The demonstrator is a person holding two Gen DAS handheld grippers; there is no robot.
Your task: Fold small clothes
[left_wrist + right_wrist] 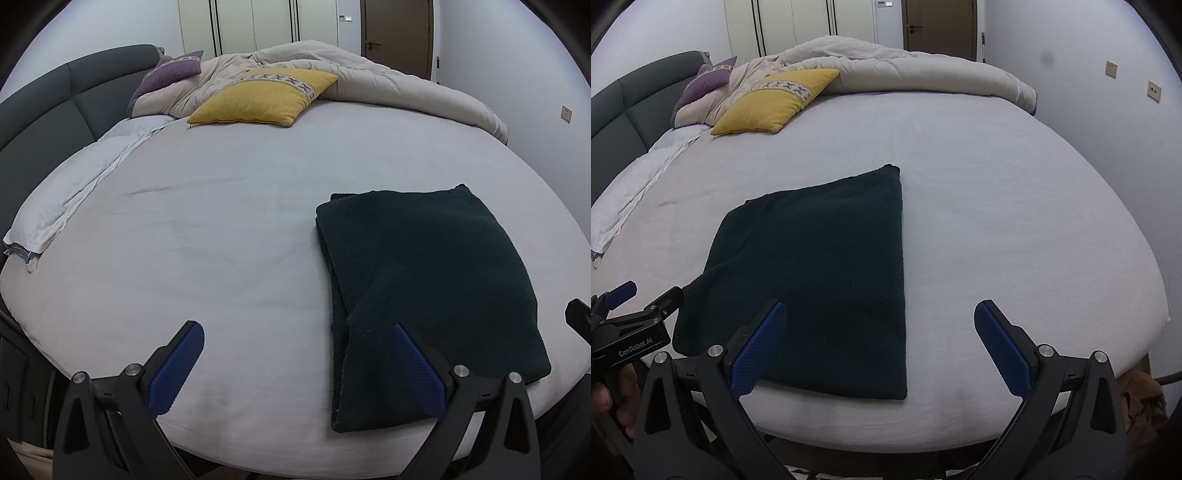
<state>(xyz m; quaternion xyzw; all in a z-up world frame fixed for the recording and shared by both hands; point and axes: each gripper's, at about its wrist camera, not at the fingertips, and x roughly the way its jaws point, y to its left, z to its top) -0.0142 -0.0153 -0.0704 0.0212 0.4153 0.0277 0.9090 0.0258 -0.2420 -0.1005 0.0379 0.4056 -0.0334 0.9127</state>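
Observation:
A dark green knit garment (424,295) lies folded into a rectangle on the bed's grey sheet (221,240), near the front edge; it also shows in the right wrist view (827,273). My left gripper (295,365) is open and empty, above the front edge of the bed, with its right finger over the garment's left part. My right gripper (879,343) is open and empty, above the garment's near right corner. The left gripper also shows at the left edge of the right wrist view (639,306).
A yellow cushion (262,96), a purple cushion (166,74) and a crumpled beige duvet (369,77) lie at the far side. A white cloth (74,192) lies along the left by the dark headboard (44,107). A wall (1108,110) stands right of the bed.

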